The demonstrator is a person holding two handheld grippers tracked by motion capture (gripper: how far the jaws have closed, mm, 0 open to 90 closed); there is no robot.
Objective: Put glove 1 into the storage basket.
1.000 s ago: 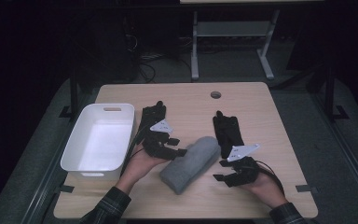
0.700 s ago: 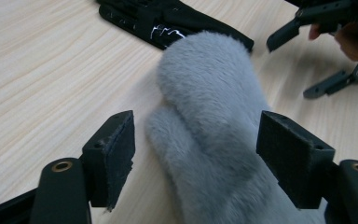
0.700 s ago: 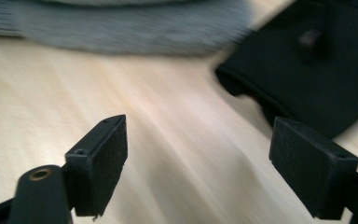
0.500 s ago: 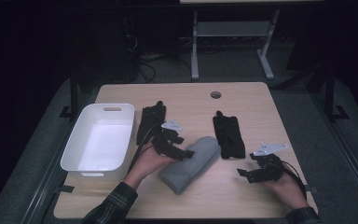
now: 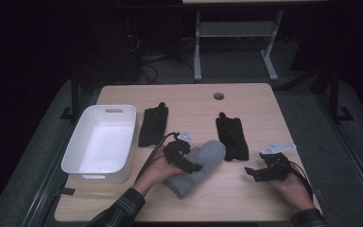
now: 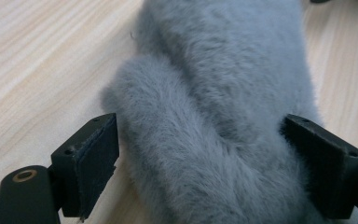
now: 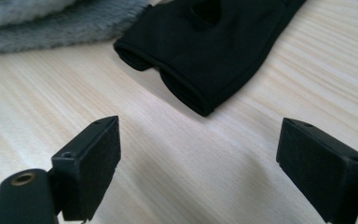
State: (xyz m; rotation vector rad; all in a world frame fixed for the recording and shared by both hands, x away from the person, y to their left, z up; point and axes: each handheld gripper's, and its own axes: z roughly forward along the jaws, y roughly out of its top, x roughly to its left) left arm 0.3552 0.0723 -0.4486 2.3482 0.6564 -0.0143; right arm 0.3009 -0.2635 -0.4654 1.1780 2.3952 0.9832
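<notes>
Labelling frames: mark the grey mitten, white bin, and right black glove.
grey mitten (image 5: 199, 165): high view, middle of its body.
white bin (image 5: 125, 137): high view, right rim.
right black glove (image 5: 232, 137): high view, its middle.

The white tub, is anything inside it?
The white tub looks empty in the high view: just its bare white floor. Its near wall hides a thin strip of floor behind it. The grey mitten and both black gloves lie on the table outside.

I see bare table (image 5: 260, 101) along the far edge and between the gloves. The white bin (image 5: 100, 142) blocks the left side; the grey mitten (image 5: 198, 165) occupies the centre front.
</notes>
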